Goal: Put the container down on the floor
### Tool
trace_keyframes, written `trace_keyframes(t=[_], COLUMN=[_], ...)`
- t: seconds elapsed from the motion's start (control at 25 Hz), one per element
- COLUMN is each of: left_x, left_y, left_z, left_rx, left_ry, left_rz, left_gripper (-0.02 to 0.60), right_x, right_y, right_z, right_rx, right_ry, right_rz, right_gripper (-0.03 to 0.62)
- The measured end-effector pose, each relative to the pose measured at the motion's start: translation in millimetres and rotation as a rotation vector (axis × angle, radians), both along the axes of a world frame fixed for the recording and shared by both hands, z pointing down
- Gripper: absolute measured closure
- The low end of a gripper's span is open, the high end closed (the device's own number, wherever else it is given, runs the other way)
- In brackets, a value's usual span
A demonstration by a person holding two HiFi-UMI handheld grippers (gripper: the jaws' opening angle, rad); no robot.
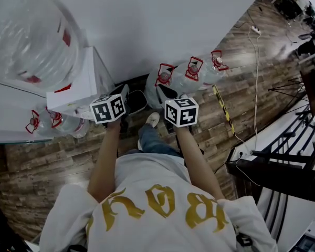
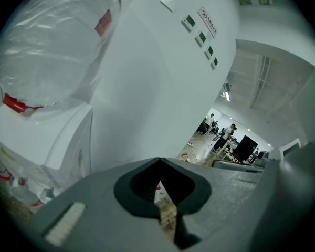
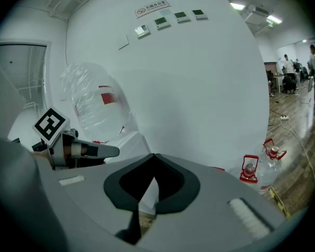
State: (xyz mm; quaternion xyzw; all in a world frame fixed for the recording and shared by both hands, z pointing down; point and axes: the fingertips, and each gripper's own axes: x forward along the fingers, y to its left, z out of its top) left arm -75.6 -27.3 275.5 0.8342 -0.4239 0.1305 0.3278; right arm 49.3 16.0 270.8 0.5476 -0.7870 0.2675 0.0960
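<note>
Both pairs of fingers were pressed together with nothing between them; neither our left gripper nor our right gripper held a container. Ahead and to the right of the right fingers, clear plastic water jugs with red carry handles already stood on the brown wood-plank floor. A second group of such jugs sat left of the left fingers, beside the white box-shaped water dispenser.

We judged that this fitted either a jug set down and let go, or one yet to be carried; the scene did not settle which. The floor jugs stood upright, long axis vertical, necks up. Above the left fingers, the large clear round bottle sat neck-down on the dispenser.
</note>
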Motion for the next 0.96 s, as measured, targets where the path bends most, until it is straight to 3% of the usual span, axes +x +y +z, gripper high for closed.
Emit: trace_keyframes(t=[0.96], left_x=[-19], left_y=[-4], left_z=[7], left_rx=[-0.014], left_ry=[-0.003], left_rz=[-0.039], left_gripper=[0.581], right_x=[0], right_y=[-9], right_z=[10], right_rx=[-0.026], right_ry=[-0.008], right_rz=[-0.016], right_gripper=[0.566])
